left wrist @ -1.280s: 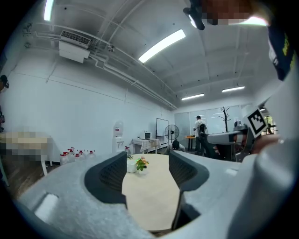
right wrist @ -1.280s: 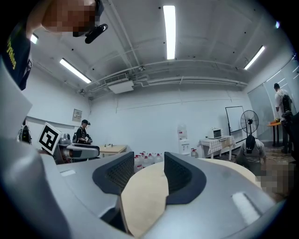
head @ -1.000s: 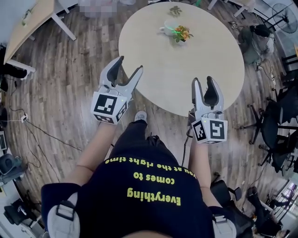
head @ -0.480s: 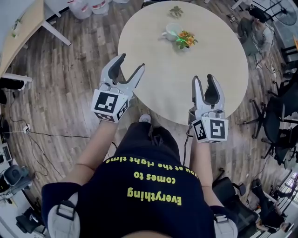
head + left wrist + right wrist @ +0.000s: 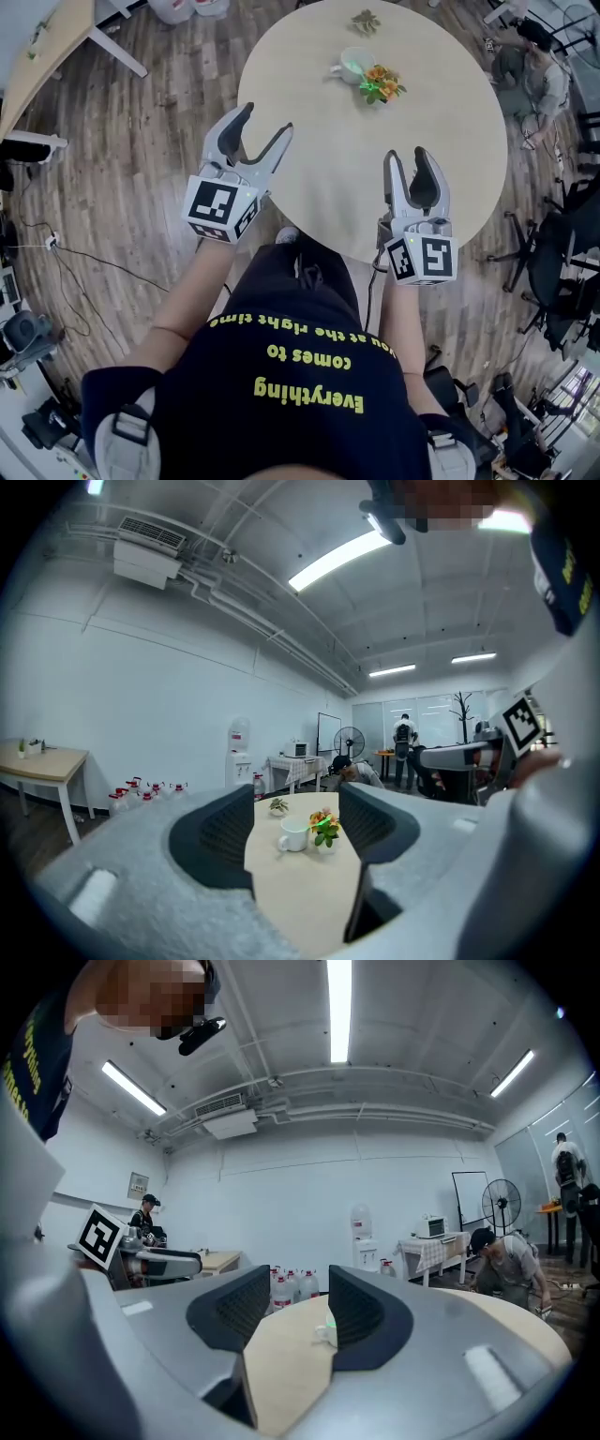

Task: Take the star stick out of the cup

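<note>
A white cup (image 5: 352,64) stands at the far side of the round table (image 5: 441,141), next to a small pot of orange flowers (image 5: 381,84). A green glow shows at the cup's rim and by the flowers; I cannot make out the star stick's shape. The left gripper view shows the cup (image 5: 292,834) and flowers (image 5: 324,825) far ahead between the jaws. My left gripper (image 5: 265,120) hangs open over the table's near left edge, holding nothing. My right gripper (image 5: 405,156) is open and empty above the near right edge, its view showing the cup (image 5: 323,1335) far off.
A small green plant (image 5: 366,19) sits beyond the cup. A wooden desk (image 5: 47,56) stands at the far left and office chairs (image 5: 553,253) at the right. A person (image 5: 530,70) crouches past the table's far right. Cables (image 5: 84,267) lie on the wooden floor.
The table and cup have slid slightly lower and nearer in the head view. Both grippers stay open and have edged a little further over the table's near rim.
</note>
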Available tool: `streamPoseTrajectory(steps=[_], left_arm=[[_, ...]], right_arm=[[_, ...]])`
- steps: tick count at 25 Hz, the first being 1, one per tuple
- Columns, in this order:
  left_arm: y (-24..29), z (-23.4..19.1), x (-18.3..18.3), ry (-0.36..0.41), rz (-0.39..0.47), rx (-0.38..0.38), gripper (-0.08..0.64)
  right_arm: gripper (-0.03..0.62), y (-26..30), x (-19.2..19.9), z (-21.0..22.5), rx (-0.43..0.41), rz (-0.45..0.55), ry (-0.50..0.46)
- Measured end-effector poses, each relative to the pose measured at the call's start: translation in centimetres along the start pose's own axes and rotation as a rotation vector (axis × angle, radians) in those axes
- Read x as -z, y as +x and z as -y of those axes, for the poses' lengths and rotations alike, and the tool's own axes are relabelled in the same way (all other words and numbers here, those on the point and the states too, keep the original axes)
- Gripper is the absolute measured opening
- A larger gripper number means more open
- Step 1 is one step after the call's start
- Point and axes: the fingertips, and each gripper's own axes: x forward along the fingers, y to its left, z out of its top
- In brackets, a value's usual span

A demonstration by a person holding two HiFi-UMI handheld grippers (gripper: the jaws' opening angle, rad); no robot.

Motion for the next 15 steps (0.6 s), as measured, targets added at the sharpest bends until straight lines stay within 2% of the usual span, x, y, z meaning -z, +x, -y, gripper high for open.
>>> streamPoseTrajectory(steps=[9,15], left_arm=[[4.2,1.4,-0.4,0.008,-0.006,-0.063,0.282],[6.0,2.0,-0.8,-0.057,0.02,-0.099,0.282]], right_arm=[[0.193,2.1,-1.3,5.0,-0.062,0.019,0.0],[0.195,2.9,-0.7,8.1,-0.087,0.006,0.022]])
